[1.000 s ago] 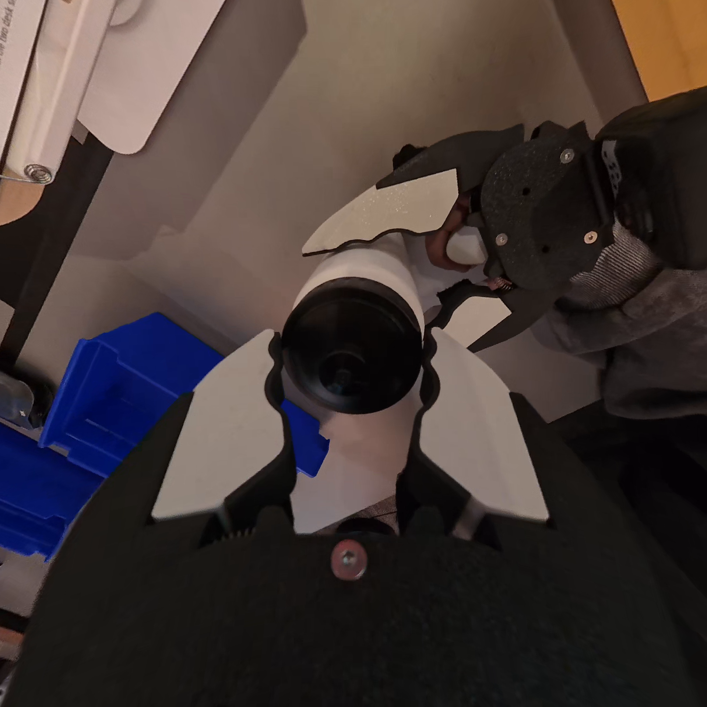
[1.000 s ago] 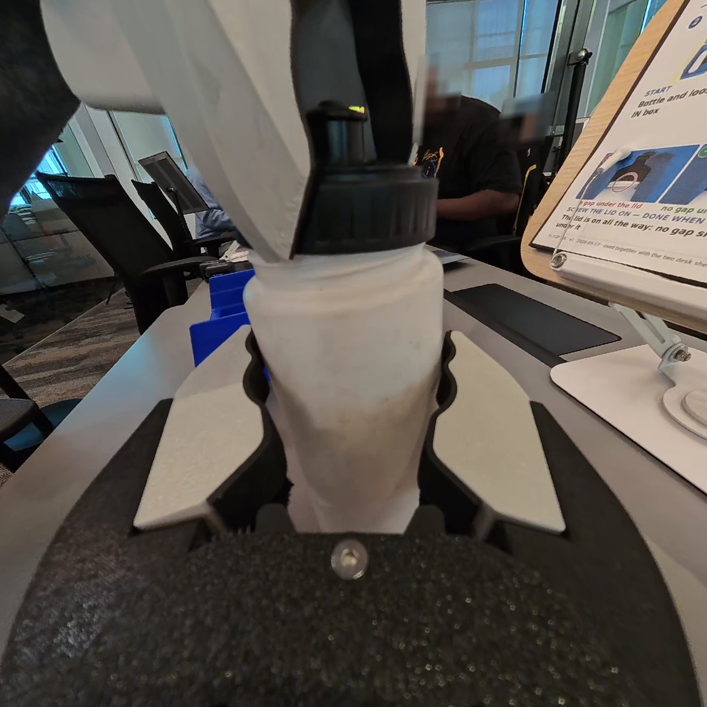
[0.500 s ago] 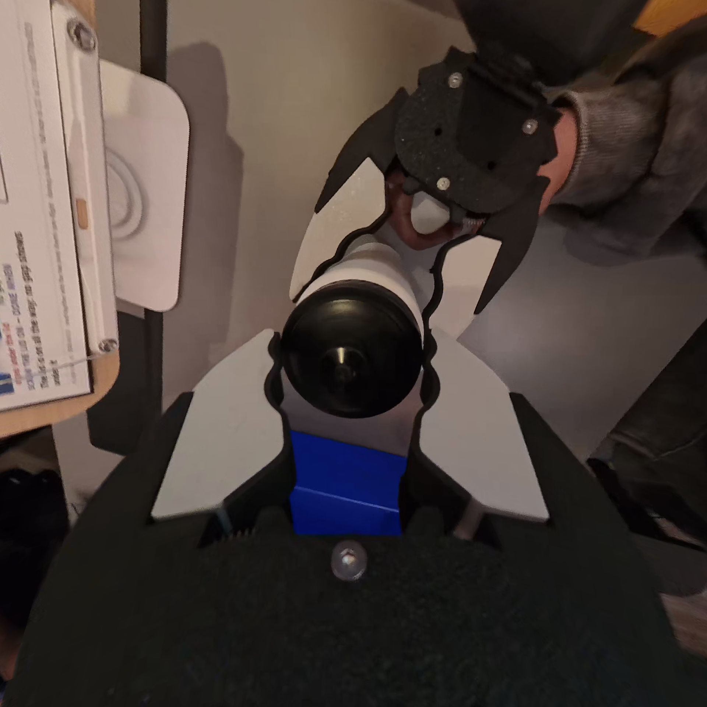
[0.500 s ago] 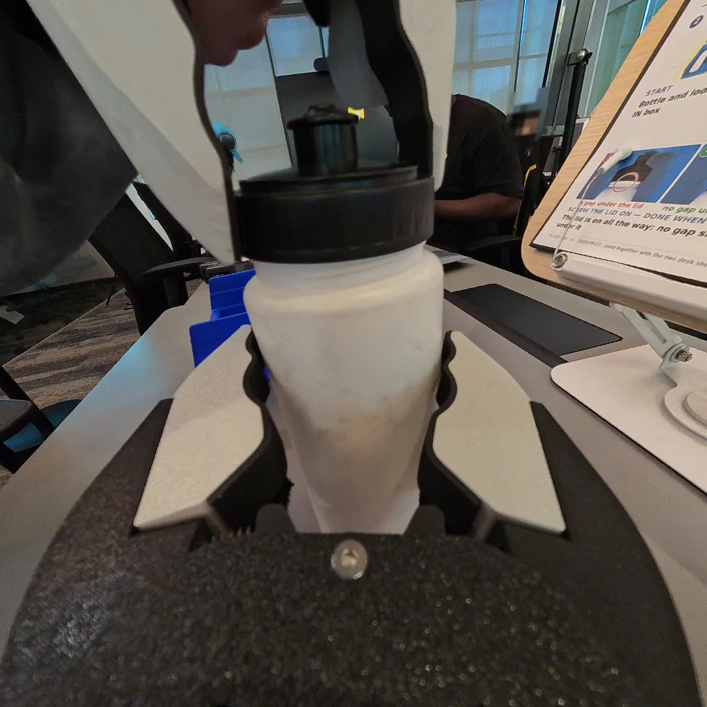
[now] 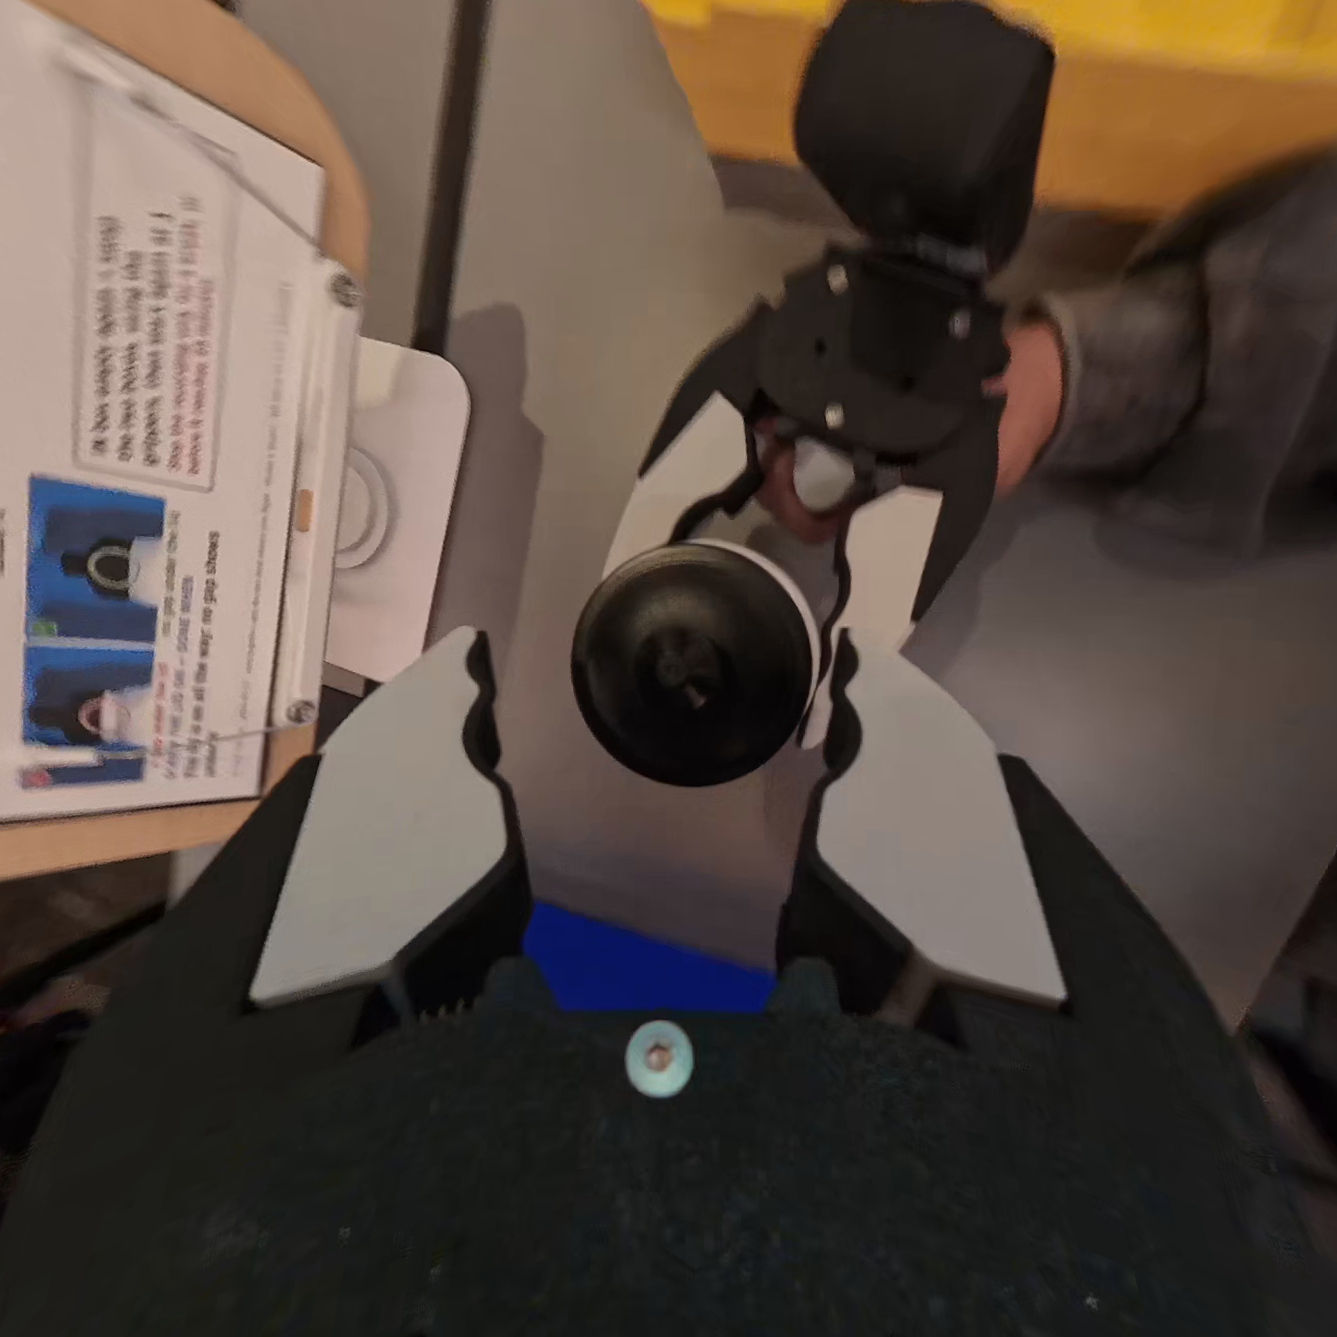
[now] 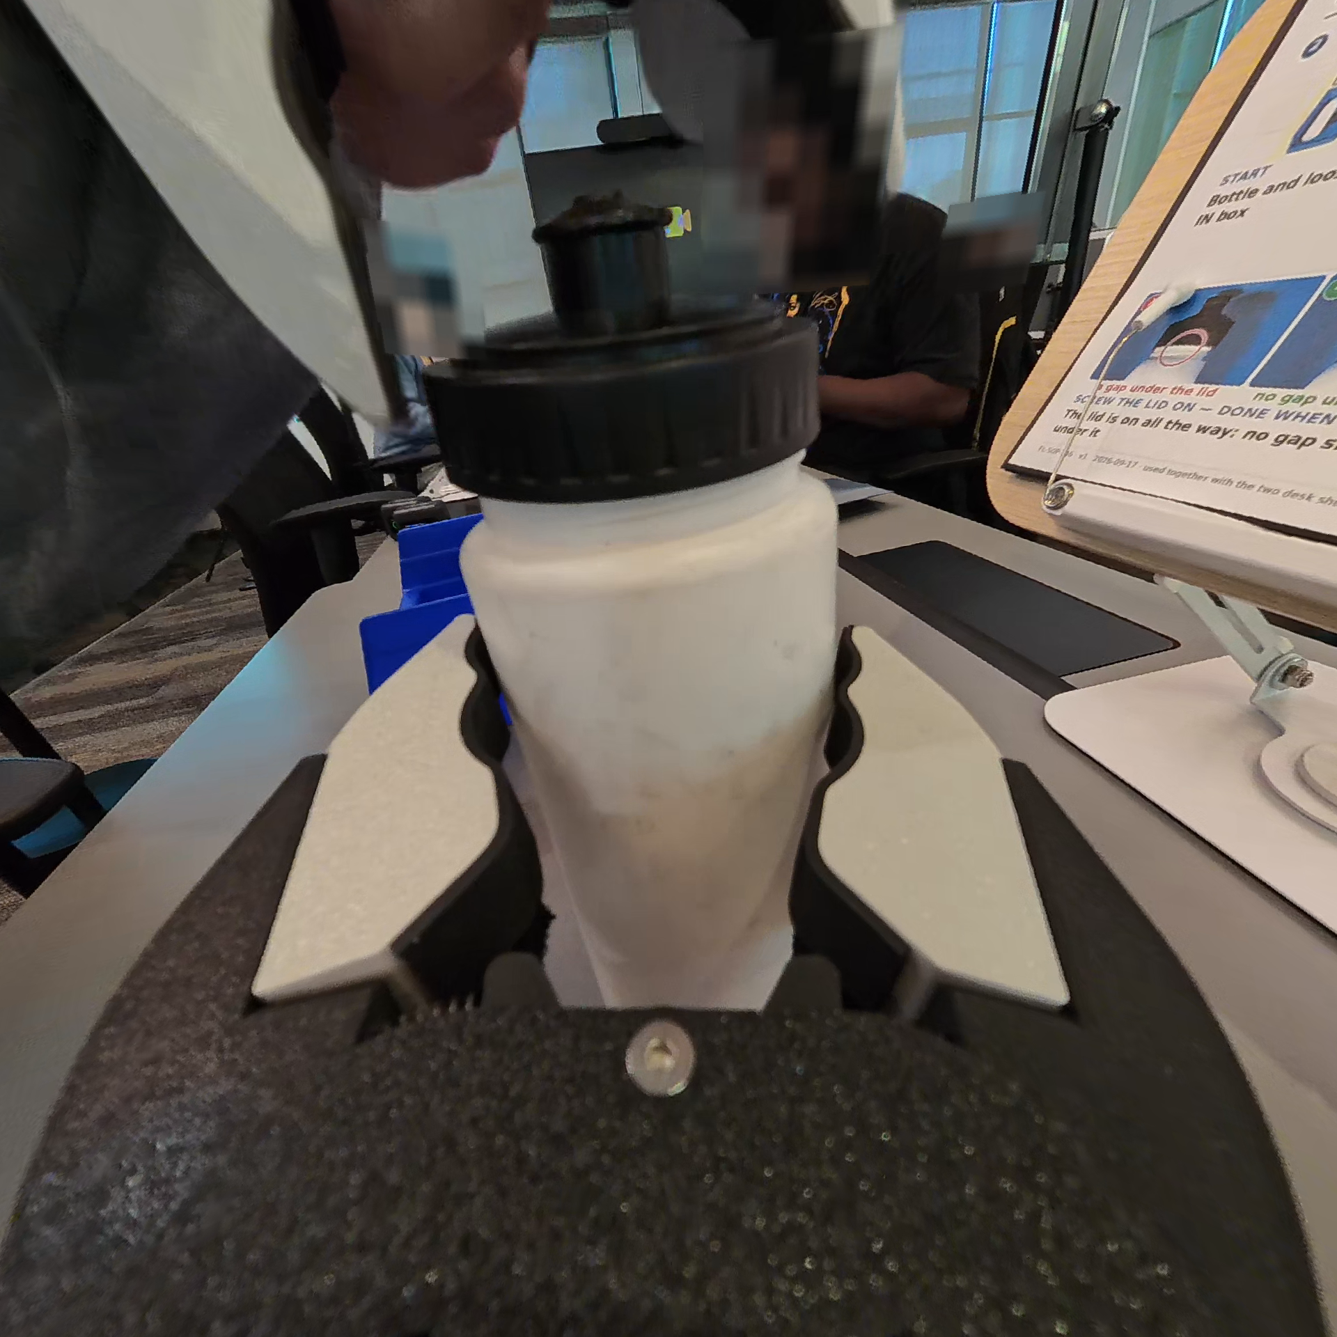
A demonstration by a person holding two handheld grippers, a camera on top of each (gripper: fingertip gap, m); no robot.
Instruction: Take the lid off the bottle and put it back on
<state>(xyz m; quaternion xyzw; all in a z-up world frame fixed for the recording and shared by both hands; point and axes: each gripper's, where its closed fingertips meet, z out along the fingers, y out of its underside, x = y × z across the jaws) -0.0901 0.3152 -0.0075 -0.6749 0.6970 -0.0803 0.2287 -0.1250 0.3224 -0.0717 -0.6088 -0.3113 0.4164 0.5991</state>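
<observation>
A white bottle [image 6: 651,651] stands upright on the grey table [image 6: 181,817], with its black ribbed lid [image 6: 622,419] and spout on top. My right gripper [image 6: 662,687] is shut on the bottle's body, both pads pressed against its sides. In the left wrist view I look straight down on the lid [image 5: 694,665]. My left gripper [image 5: 658,694] is open around it, with a gap between each pad and the lid. The right gripper [image 5: 767,579] shows beyond, around the bottle. A white finger [image 6: 217,181] of the left gripper shows at the upper left of the right wrist view.
A blue bin [image 6: 419,600] stands behind the bottle on the left. An instruction board on a white stand [image 6: 1194,325] is at the right, with a black mat [image 6: 998,608] beside it. A person sits behind the table [image 6: 897,347]. Chairs stand at the left.
My left gripper was shut on the lid and turning it; it has now opened, let go of the lid and pulled up off it. The right gripper keeps its hold on the bottle.
</observation>
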